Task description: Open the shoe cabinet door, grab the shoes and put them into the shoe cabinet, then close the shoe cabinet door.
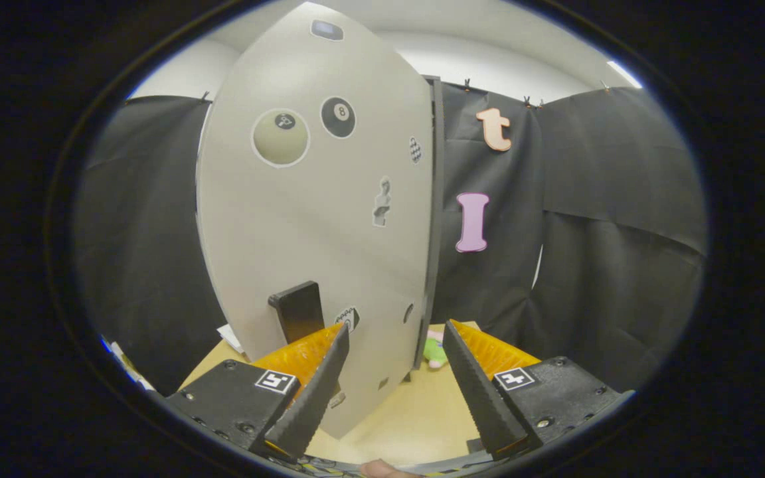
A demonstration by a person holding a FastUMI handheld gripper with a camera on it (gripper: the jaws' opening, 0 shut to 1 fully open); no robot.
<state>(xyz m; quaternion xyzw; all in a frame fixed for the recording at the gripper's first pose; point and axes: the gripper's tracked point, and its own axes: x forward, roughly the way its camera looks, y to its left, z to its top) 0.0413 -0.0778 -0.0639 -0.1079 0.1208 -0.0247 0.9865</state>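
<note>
- Two fingers [396,332] are spread apart and hold nothing.
- The grey shoe cabinet door [316,219] stands just ahead of them on the tabletop [416,411]. Its dark handle [297,309] is near the left finger.
- I think the door step is in hand. I cannot tell if the door is swinging open or shut.
- Next, the fingers likely need to reach the handle or door edge.
- A small green thing [433,350] peeks out behind the door. It is too hidden to name.

Hand-held gripper [396,335]: serrated fingers spread apart, black screwed mounts, square marker tags.
</note>
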